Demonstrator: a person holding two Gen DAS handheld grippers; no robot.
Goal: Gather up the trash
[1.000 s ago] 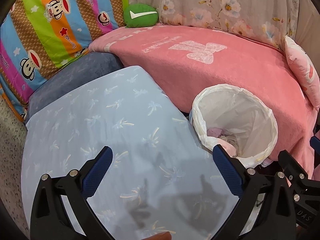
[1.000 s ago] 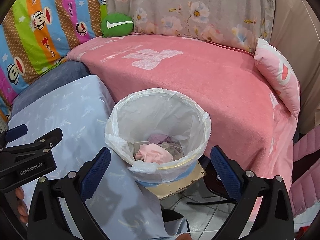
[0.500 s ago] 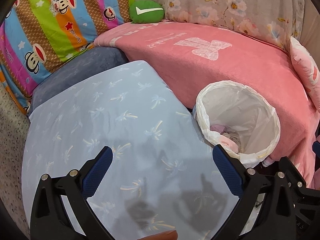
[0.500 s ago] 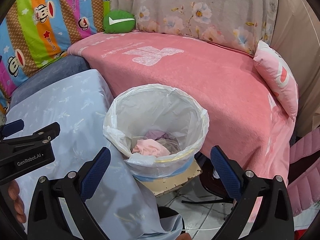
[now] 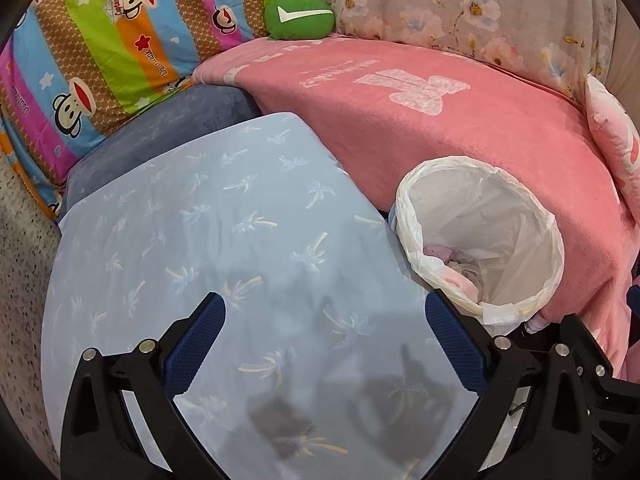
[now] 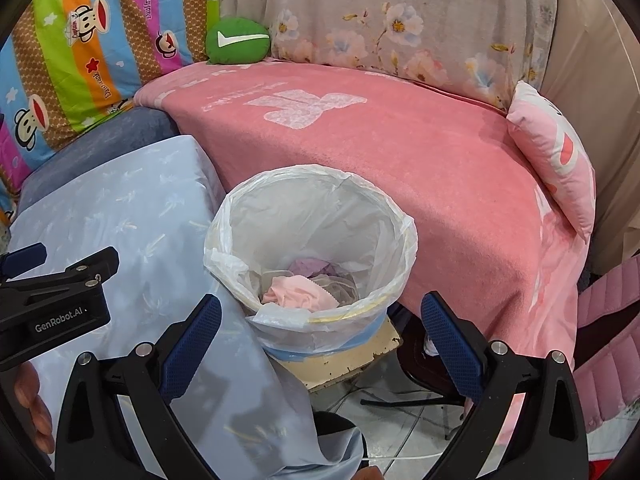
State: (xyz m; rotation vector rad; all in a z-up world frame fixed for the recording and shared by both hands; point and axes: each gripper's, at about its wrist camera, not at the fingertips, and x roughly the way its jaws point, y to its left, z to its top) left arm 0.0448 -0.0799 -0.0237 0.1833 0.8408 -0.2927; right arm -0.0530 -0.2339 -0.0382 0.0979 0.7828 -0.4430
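Note:
A bin lined with a white plastic bag (image 6: 312, 240) stands between the blue-cloth table and the pink sofa; it also shows in the left wrist view (image 5: 480, 236). Crumpled pink and lilac trash (image 6: 300, 290) lies at its bottom. My right gripper (image 6: 320, 336) is open and empty, just in front of the bin's near rim. My left gripper (image 5: 324, 336) is open and empty over the light blue tablecloth (image 5: 224, 240); it shows from the side at the left of the right wrist view (image 6: 52, 296).
A pink blanket (image 6: 380, 140) covers the sofa behind the bin, with a green cushion (image 6: 238, 40), a pink pillow (image 6: 556, 160) and a striped monkey-print quilt (image 5: 100, 52). The bin sits on a cream board (image 6: 348, 356) above tiled floor (image 6: 400, 428).
Both grippers have drawn back and up a little, so the bin and sofa sit lower and slightly farther in both views. Both stay open and empty.

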